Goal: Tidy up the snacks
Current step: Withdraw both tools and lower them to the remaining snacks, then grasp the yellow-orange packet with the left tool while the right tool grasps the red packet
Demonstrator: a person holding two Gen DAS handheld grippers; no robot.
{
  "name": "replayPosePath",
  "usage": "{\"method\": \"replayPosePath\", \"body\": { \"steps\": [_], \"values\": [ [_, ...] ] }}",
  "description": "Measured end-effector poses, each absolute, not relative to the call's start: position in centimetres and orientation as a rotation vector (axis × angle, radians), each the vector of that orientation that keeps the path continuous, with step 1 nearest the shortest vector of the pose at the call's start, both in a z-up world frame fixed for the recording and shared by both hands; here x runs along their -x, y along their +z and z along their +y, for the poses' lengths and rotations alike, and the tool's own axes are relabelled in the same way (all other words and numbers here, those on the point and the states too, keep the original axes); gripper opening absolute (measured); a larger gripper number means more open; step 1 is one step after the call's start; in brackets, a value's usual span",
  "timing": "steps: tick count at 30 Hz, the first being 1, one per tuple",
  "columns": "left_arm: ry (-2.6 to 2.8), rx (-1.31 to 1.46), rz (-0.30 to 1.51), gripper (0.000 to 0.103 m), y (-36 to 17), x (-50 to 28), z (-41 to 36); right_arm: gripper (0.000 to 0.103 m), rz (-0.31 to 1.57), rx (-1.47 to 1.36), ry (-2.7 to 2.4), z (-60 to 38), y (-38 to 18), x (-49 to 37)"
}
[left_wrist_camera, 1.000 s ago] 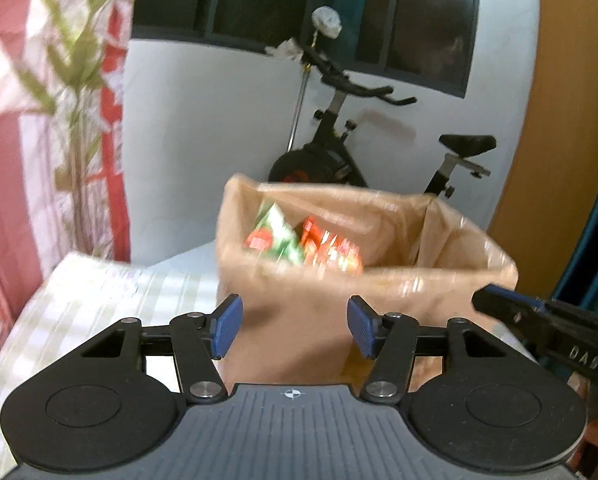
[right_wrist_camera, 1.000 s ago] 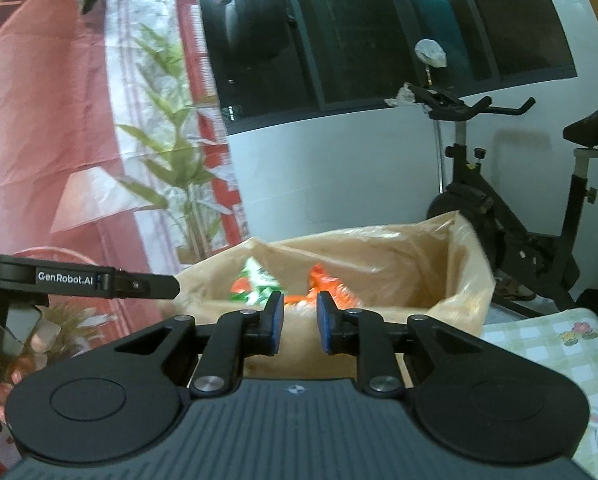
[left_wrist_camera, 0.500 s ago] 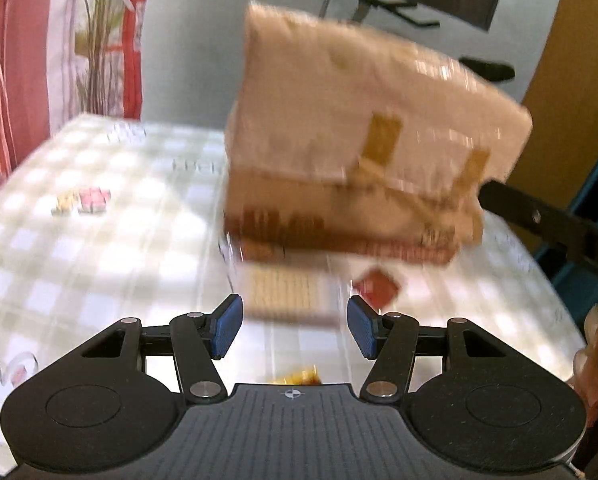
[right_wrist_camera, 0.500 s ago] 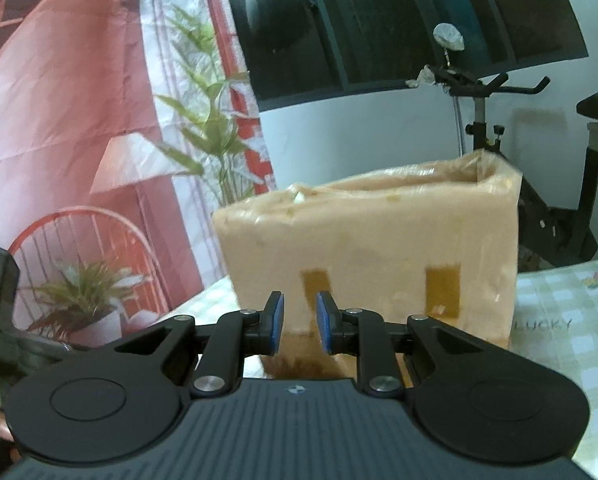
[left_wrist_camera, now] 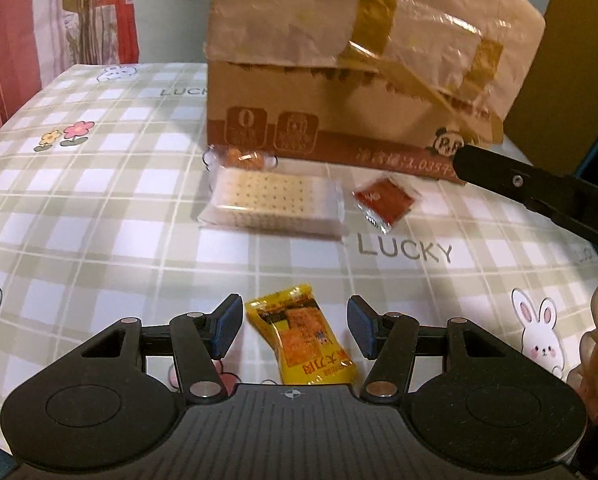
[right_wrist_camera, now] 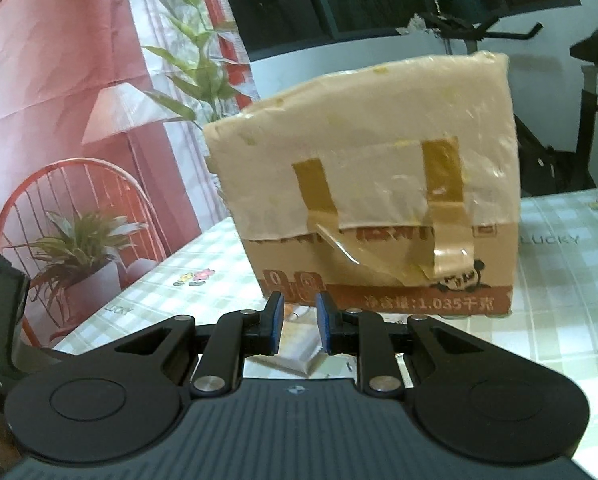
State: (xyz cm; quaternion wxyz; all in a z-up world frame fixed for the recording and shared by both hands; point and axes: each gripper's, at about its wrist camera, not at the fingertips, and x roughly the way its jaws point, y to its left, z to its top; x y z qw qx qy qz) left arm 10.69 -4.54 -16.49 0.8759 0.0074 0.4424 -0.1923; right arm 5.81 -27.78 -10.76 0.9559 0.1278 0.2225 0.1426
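Only the left wrist view shows the yellow snack packet (left_wrist_camera: pixel 302 340) on the worktop (left_wrist_camera: pixel 99 216) between the left tongs' (left_wrist_camera: pixel 295 326) parted jaws, untouched; the right tongs (right_wrist_camera: pixel 297 322) stand narrowly parted, empty, facing the cardboard box (right_wrist_camera: pixel 363 208).

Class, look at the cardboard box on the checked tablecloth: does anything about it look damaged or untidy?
Yes. The cardboard box has brown tape strips peeling loose on its front, one curling away at the bottom, and the plastic liner folded over its rim looks crumpled.
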Motion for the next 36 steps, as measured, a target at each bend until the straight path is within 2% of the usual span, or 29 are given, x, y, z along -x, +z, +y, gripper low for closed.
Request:
{"method": "replayPosePath", "body": {
  "steps": [9, 10, 11, 14, 25, 31, 34, 36],
  "values": [
    [-0.377, -0.126, 0.931, 0.060, -17.1, -10.1, -6.2, 0.021, 0.508, -0.287, 0.258, -28.9, -12.5, -6.2],
    [-0.375, -0.134, 0.927, 0.058, -17.1, -10.1, -6.2, 0.021, 0.513, -0.291, 0.256, -29.0, -12.6, -6.2],
    [-0.371, -0.135, 0.922, 0.051, -17.1, -10.1, -6.1, 0.021, 0.518, -0.294, 0.254, -29.1, -12.7, -6.3],
    [-0.380, -0.086, 0.919, 0.047, -16.9, -10.5, -5.2, 0.021, 0.533, -0.296, 0.253, -29.1, -13.0, -6.5],
    [-0.323, 0.003, 0.785, 0.046, -15.2, -11.6, -2.4, 0.022, 0.598, -0.336, 0.218, -29.6, -14.0, -7.4],
    [-0.301, 0.029, 0.742, 0.047, -14.9, -12.4, -1.1, 0.028, 0.656, -0.357, 0.185, -29.6, -14.4, -8.8],
    [-0.287, 0.044, 0.711, 0.047, -14.6, -12.7, -0.4, 0.040, 0.668, -0.329, 0.141, -29.4, -14.2, -9.8],
    [-0.282, 0.061, 0.700, 0.047, -14.6, -12.8, 0.2, 0.053, 0.672, -0.286, 0.098, -29.1, -14.0, -10.6]
  ]
}}
